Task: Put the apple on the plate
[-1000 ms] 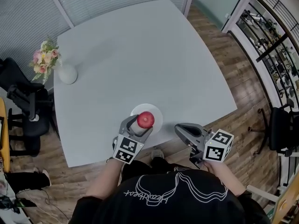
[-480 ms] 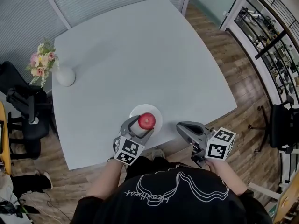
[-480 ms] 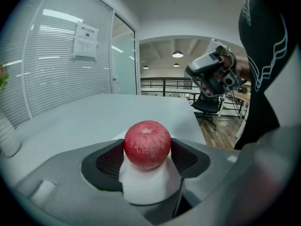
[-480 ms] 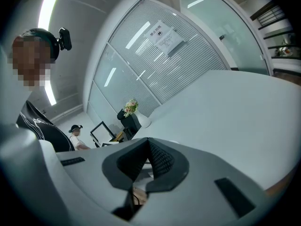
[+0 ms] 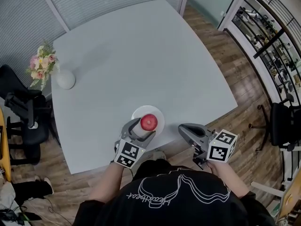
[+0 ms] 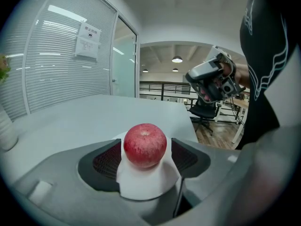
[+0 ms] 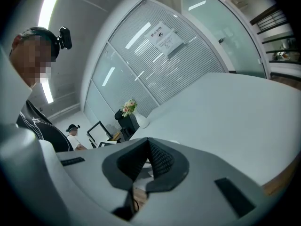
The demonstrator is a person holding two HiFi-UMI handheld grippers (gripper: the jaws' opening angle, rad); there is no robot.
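A red apple (image 5: 149, 122) rests on a small white plate (image 5: 158, 112) near the table's front edge. My left gripper (image 5: 142, 127) stands open around it. In the left gripper view the apple (image 6: 145, 144) sits upright on the plate (image 6: 148, 185) between the two dark pads (image 6: 106, 161), with a thin gap on each side. My right gripper (image 5: 183, 128) hangs just off the table edge to the plate's right. It is shut, and its pads (image 7: 160, 159) meet with nothing between them. It also shows in the left gripper view, high on the right (image 6: 211, 76).
The pale grey table (image 5: 141, 55) stretches away behind the plate. A white vase of flowers (image 5: 65, 78) stands at its far left corner. A black chair (image 5: 23, 112) is beside the table's left edge, with wooden floor on the right.
Only the head camera has shifted a little. The apple, the plate and both grippers keep their places.
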